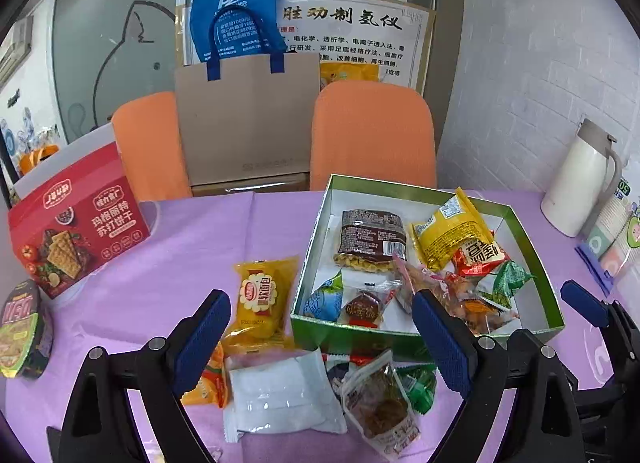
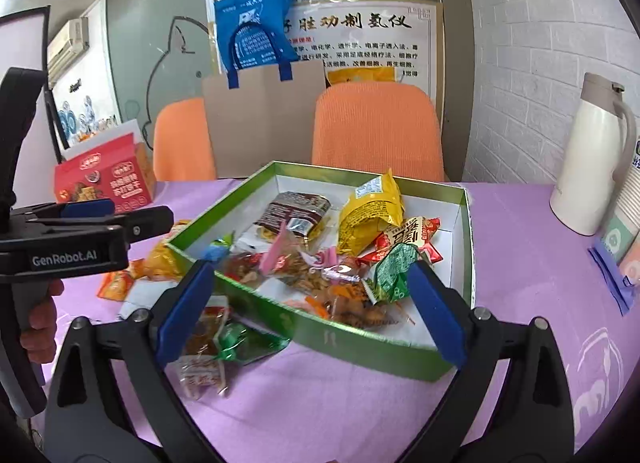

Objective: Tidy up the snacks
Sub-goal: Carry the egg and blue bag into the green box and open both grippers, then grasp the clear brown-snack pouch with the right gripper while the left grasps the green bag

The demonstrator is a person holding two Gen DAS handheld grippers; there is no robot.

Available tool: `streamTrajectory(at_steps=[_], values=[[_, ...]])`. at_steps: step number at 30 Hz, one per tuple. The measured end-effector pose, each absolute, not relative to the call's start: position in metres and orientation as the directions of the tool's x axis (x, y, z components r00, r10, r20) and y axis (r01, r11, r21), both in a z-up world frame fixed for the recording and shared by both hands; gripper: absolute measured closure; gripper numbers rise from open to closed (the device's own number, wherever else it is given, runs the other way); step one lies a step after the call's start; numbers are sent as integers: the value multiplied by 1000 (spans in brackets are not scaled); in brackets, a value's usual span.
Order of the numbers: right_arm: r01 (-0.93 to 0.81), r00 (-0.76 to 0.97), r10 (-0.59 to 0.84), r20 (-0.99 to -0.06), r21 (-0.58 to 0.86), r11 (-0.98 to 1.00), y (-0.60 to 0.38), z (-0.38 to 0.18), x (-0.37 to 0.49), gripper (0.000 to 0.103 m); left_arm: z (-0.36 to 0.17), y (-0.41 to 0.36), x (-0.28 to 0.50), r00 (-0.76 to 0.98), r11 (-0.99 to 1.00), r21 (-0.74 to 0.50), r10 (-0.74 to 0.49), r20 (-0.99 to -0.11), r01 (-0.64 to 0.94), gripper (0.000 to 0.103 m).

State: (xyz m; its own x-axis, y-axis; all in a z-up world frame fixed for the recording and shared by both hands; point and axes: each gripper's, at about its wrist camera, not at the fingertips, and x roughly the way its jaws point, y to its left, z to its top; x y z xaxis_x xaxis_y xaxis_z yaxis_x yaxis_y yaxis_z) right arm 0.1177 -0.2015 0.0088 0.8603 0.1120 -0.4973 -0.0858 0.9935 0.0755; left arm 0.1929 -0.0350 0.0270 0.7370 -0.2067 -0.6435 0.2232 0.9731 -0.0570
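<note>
Both claws stand spread and empty. Nearest the left gripper (image 1: 322, 339) lie loose packets on the purple cloth: a white packet (image 1: 280, 395), then a yellow bread pack (image 1: 260, 297). Best to pinch one mid-body, lift clear, and lower it over the green box (image 1: 532, 231) rim. The right gripper (image 2: 312, 311) hovers at the box's near wall.

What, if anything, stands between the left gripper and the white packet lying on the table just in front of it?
Nothing visible does. The left gripper is open, with the white packet lying on the purple tablecloth between and just below its fingers. The yellow bread packet lies beyond it, the green box to the right.
</note>
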Motion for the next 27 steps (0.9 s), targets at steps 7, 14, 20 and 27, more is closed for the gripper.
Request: streamTrajectory(at_steps=[7, 14, 20, 27], values=[[-107, 874, 135, -468, 87, 990, -188, 15, 78, 6, 36, -17, 141, 755, 983, -19, -154, -638, 185, 9], [-124, 806, 159, -570, 101, 987, -173, -16, 64, 6, 16, 26, 96, 753, 990, -80, -141, -642, 117, 9], [-203, 701, 217, -679, 101, 974, -147, -50, 80, 19, -24, 69, 77, 722, 994, -106, -100, -684, 37, 9], [-219, 663, 164, -730, 21, 976, -109, -64, 117, 32, -37, 81, 76, 703, 993, -113, -105, -703, 36, 9]])
